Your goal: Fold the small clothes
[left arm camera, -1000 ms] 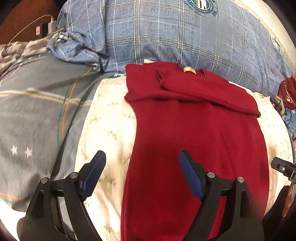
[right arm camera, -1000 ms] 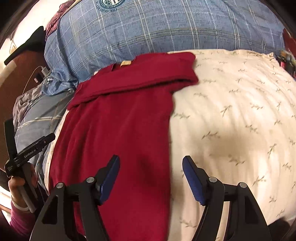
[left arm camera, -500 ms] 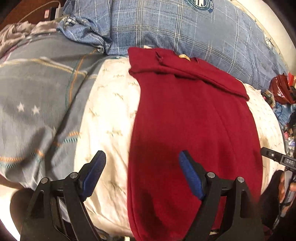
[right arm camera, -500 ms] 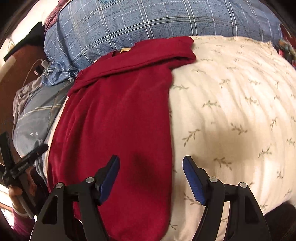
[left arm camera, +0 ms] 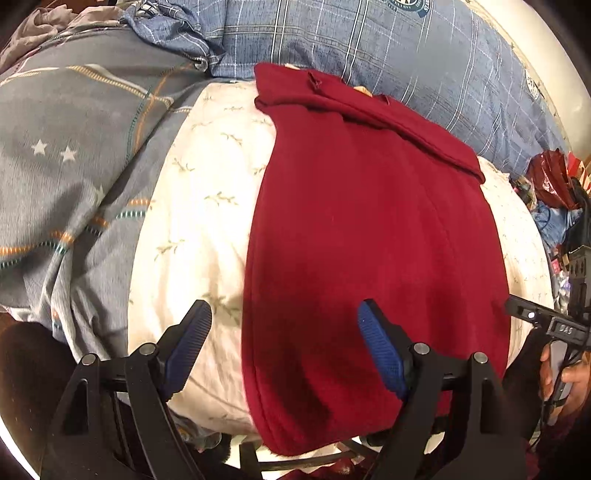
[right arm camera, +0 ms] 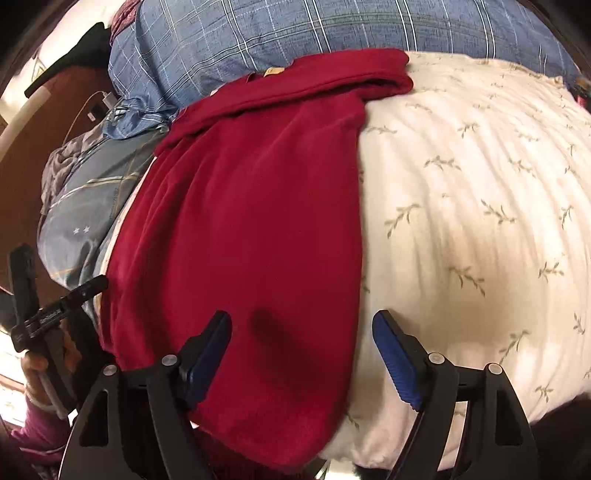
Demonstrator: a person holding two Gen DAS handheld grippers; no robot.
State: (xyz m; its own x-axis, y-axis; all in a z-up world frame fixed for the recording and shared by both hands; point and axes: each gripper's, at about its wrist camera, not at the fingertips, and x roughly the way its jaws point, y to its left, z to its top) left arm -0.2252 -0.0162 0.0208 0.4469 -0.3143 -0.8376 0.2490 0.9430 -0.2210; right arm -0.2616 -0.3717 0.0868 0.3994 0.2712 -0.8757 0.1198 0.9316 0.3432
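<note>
A dark red knit garment (left arm camera: 369, 236), sleeves folded across its top, lay lengthwise on a cream leaf-print quilt (left arm camera: 192, 236), filling the centre of the left wrist view and the centre-left of the right wrist view. Its near hem hung over the quilt's lower edge.

The left gripper (left arm camera: 284, 347) stood wide open with nothing gripped; the garment's left edge lay below the gap between its blue-padded fingers (left arm camera: 380, 350).

The right gripper (right arm camera: 301, 354) was opening, jaws wide, pads pressing on nothing; the garment's right edge lay beneath the gap.

A blue plaid pillow (right arm camera: 295, 33) ran along the top of the frame, and a grey star-print blanket (left arm camera: 66, 155) lay at the left.
</note>
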